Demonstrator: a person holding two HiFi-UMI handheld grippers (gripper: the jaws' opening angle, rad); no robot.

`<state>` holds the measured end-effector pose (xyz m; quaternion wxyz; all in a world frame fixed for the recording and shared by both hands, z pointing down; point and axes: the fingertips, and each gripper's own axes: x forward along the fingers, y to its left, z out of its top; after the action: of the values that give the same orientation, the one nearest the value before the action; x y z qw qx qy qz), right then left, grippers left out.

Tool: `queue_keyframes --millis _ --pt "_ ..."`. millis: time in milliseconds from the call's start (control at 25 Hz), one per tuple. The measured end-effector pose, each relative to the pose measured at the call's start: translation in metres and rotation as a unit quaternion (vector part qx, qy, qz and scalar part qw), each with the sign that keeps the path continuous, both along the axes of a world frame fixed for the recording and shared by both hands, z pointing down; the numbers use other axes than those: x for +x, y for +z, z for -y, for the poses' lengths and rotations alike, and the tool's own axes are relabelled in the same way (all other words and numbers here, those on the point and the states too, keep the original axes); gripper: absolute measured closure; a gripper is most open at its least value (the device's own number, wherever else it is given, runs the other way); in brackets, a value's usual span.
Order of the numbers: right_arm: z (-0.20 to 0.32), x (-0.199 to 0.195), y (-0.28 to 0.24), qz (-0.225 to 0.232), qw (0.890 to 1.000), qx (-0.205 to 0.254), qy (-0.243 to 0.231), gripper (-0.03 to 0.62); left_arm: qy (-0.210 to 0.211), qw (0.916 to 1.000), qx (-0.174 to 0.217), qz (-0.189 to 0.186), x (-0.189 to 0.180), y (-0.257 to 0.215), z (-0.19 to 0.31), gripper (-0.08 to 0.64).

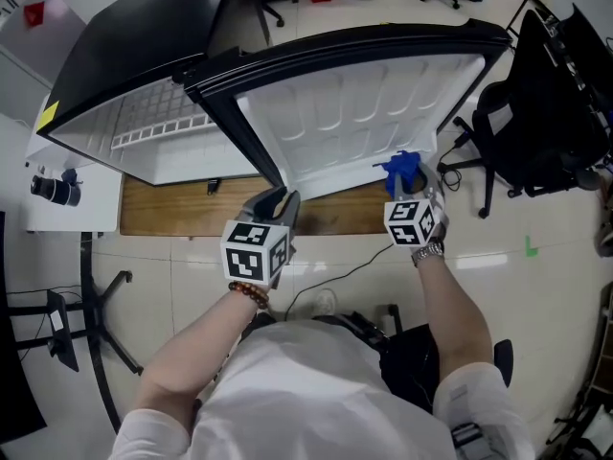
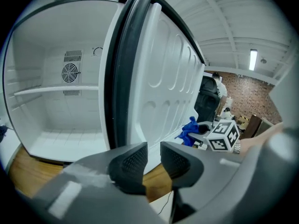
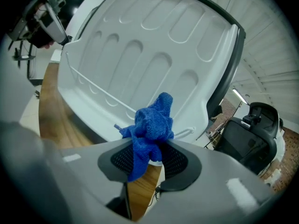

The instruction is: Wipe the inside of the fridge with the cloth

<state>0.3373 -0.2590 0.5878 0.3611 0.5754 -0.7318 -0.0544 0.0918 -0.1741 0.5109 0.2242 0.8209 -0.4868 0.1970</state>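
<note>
We see the fridge [image 1: 124, 56] at the far left, a smooth black box with a white plastic inside. Its door [image 1: 354, 113] stands swung open to the right, with a white liner moulded in long oval hollows and a dark rim. Under both lies a flat wooden board [image 1: 182, 209].

In the left gripper view, a thin shelf [image 2: 56, 90] and a round fan grille [image 2: 70, 72] show on the fridge's far wall. The cavity's left side is cut off there, and from the head view the black top hides most of it.

The right gripper [image 3: 148, 155] pinches the fuzzy blue cloth [image 3: 152, 122], bunched up by the door's lower liner. We cannot tell whether the cloth touches it.

The left gripper [image 2: 152, 154] sits near the door's edge, its ribbed pads narrowly apart with nothing between them.
</note>
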Motion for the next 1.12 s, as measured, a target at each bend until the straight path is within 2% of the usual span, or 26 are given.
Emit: queue_keyframes --millis 120,280,400,560,720,1000,1120 --pt "-0.02 -0.003 -0.006 0.004 1.0 0.002 -0.011 0.456 0.019 0.9993 -0.006 -0.032 0.019 0.0 -0.011 0.477" --pt "-0.044 -0.006 -0.013 0.007 1.0 0.004 -0.025 0.457 0.029 0.9921 -0.054 -0.109 0.048 0.014 -0.014 0.468" --pt "-0.058 -0.007 -0.022 0.007 0.999 0.011 -0.033 0.457 0.02 0.9807 -0.097 -0.169 0.065 0.03 -0.013 0.452" --pt "-0.071 -0.009 -0.041 0.012 0.999 0.024 -0.044 0.456 -0.03 0.9593 -0.133 -0.247 0.07 0.051 -0.002 0.445" --pt "-0.078 -0.016 -0.057 0.014 0.997 0.037 -0.06 0.457 -0.081 0.9342 -0.132 -0.321 0.066 0.06 0.015 0.431" --pt "-0.086 -0.033 -0.063 0.017 0.995 0.04 -0.09 0.457 -0.149 0.9064 -0.103 -0.382 0.051 0.067 0.037 0.413" --pt "-0.089 -0.038 -0.059 0.018 0.994 0.035 -0.098 0.456 -0.16 0.9017 -0.083 -0.393 0.046 0.068 0.04 0.414"
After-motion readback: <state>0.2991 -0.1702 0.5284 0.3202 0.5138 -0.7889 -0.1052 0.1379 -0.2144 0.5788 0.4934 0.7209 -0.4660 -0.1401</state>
